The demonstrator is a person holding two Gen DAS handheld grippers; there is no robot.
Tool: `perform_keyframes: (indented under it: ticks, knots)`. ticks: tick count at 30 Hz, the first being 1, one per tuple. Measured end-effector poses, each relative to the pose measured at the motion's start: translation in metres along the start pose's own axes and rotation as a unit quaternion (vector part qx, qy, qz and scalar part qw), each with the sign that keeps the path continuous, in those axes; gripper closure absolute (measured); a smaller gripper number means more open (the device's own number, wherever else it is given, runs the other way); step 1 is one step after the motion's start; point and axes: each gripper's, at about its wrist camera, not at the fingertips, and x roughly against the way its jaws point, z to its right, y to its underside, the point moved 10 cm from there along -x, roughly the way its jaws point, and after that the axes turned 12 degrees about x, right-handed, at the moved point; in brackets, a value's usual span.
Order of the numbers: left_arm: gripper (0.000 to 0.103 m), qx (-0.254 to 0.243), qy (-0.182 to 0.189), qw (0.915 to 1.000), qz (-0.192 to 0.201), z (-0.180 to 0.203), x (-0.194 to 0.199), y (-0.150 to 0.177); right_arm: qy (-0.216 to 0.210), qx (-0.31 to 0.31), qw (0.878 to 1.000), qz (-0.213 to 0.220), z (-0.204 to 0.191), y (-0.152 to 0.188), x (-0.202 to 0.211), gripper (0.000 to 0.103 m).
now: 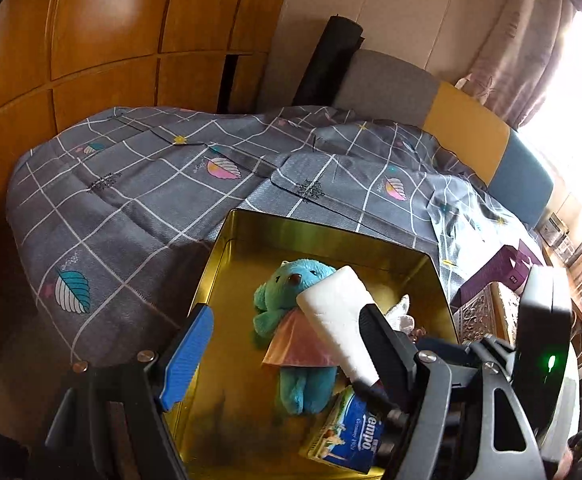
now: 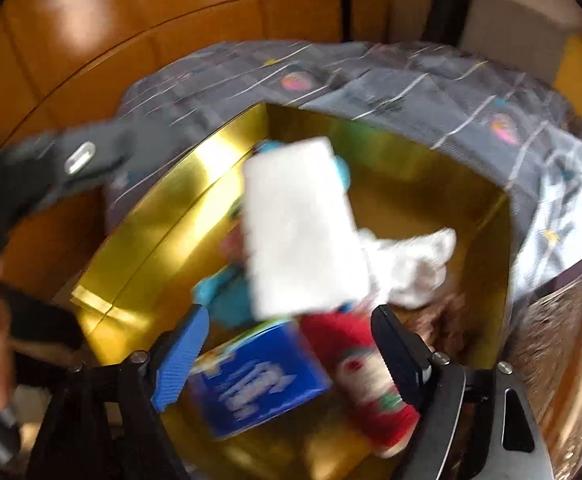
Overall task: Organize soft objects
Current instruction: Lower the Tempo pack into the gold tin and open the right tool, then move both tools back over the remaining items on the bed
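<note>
Right gripper (image 2: pixel 287 344) jaws spread, white foam block (image 2: pixel 303 228) loose beyond tips, apparently dropping into gold tin (image 2: pixel 163 216) on bed. Block over teal plush (image 1: pixel 291 320) at centre, tissue pack (image 1: pixel 347 432) at 5 o'clock. Left gripper (image 1: pixel 287 344) open, empty. Advice: pull right gripper clear of rim.

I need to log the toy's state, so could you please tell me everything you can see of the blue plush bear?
The plush bear is turquoise and fuzzy, with dark eyes, a reddish nose, stubby arms and legs, and a shiny pink skirt. It lies on its back on the floor of the gold tin, head toward the far wall. A white block lies tilted across its face and chest, hiding part of them. A blue tissue pack sits by its feet; whether they touch is unclear.
</note>
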Motion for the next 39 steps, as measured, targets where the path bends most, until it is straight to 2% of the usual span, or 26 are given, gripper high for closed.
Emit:
perform_keyframes:
  ticks: [5, 13, 19, 30, 39]
  knots:
    - [0.027, -0.003, -0.002, 1.0000, 0.009, 0.003, 0.005, -0.001, 0.070, -0.015, 0.997, 0.008, 0.025, -0.001, 0.010, 0.019]
    - [0.027, -0.024, 0.003, 0.9993, 0.029, 0.016, 0.024, -0.004, 0.083, -0.031, 0.995, 0.046, 0.037, -0.002, 0.046, 0.019]
    - [0.027, -0.043, 0.023, 0.9983, 0.033, 0.036, 0.036, 0.001, 0.100, -0.050, 0.990, 0.084, 0.049, 0.001, 0.082, 0.015]
    - [0.027, -0.095, 0.059, 0.9935, 0.023, 0.083, 0.048, 0.022, 0.156, -0.083, 0.973, 0.149, 0.087, 0.018, 0.157, 0.011]
    - [0.027, -0.126, 0.091, 0.9878, 0.016, 0.121, 0.058, 0.036, 0.223, -0.144, 0.948, 0.175, 0.149, 0.062, 0.218, 0.007]
